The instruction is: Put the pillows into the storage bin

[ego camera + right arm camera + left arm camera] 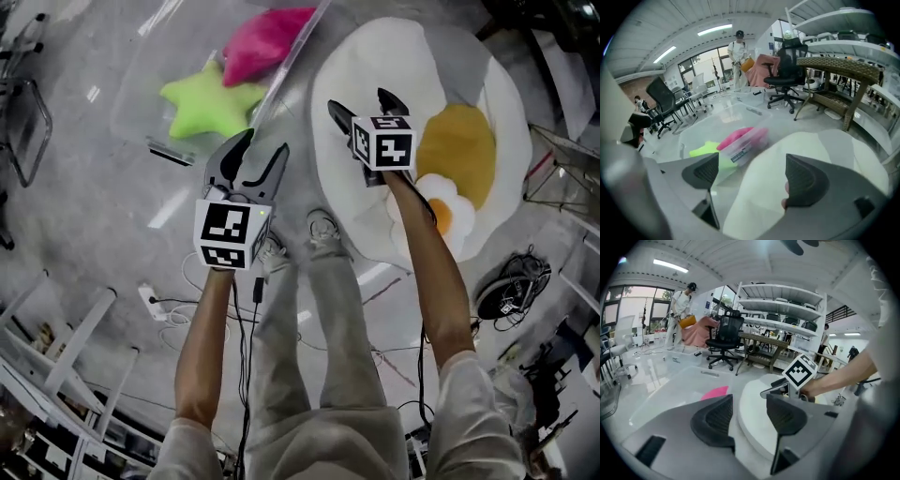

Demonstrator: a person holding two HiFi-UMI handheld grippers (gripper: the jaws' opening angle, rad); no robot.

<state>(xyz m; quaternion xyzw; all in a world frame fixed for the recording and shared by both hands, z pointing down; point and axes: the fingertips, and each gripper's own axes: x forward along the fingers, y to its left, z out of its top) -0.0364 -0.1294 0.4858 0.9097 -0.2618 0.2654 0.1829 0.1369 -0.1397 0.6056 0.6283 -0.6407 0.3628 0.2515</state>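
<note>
Both my grippers are empty. The left gripper (266,142) hangs with its jaws apart, nothing between them, by the near corner of the clear storage bin (150,103). The right gripper (358,101) has its jaws spread wide above the big fried-egg pillow (394,52), which lies on the floor (94,206) just beside the bin. A small egg pillow (448,214) lies at its near edge. A green star pillow (208,103) and a pink pillow (267,39) already sit in the bin

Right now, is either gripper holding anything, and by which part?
Nothing is held. The left gripper and right gripper both have jaws apart and empty, near the egg pillow.
</note>
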